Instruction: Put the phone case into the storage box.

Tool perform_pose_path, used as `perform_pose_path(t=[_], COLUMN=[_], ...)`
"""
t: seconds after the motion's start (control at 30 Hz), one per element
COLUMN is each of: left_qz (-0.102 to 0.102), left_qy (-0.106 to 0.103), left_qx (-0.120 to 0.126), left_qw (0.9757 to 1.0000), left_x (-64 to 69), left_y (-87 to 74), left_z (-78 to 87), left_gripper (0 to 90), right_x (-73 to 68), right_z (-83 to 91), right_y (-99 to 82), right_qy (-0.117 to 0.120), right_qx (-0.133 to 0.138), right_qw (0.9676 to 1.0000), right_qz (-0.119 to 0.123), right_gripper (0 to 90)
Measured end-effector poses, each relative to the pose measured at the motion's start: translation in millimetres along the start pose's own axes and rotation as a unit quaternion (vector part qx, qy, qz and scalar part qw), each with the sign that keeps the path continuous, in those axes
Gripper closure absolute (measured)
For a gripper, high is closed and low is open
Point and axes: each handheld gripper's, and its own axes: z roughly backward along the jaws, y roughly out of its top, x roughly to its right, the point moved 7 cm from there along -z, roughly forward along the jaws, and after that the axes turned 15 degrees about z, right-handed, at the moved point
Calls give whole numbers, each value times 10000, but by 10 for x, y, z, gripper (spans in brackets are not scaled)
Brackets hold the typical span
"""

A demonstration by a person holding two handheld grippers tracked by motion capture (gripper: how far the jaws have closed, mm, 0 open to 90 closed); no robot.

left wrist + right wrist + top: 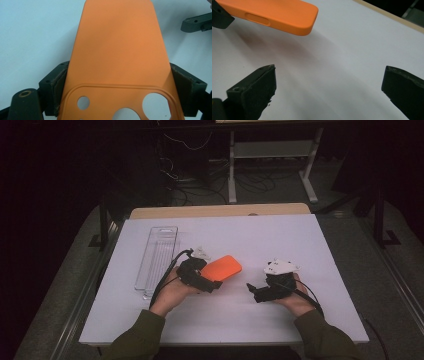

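My desk point(310, 270) is white-topped with a wooden strip along its far edge point(220, 211). Beyond it the room is dark: grey floor point(350, 235), tangled cables point(200, 185), and a white-legged table frame point(272, 155).

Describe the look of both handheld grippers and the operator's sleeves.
The left gripper and the right gripper are black two-jaw units with blocky jaws carrying dark pads. Each bears a pale three-cornered plate on top and trails a black cable. Both forearms wear olive-green sleeves.
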Motion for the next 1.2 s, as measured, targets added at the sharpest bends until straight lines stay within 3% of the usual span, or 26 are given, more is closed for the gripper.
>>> perform_pose_path(t=[0.57,0.63,0.67,0.93,1.2], left_qz=[-54,-22,-120,22,-205], left_qy=[-41,-55,-29,-83,-10], left_qx=[-29,-8,-77,45,-93], left_qw=[10000,10000,9999,10000,9997], left_x=[27,38,24,46,20], left_y=[-12,-12,-16,-8,-18], left_z=[-21,-27,-17,-31,-18], left_gripper=[149,150,150,149,150], right_x=[-57,-63,-64,-88,-116], right_z=[25,24,24,28,29], right_y=[41,43,43,66,70], right_qy=[-277,-314,-329,-462,-563], right_qx=[85,81,72,124,97], right_qw=[9980,9971,9965,9929,9892], right_qz=[559,685,764,1087,1353], right_gripper=[0,0,0,0,0])
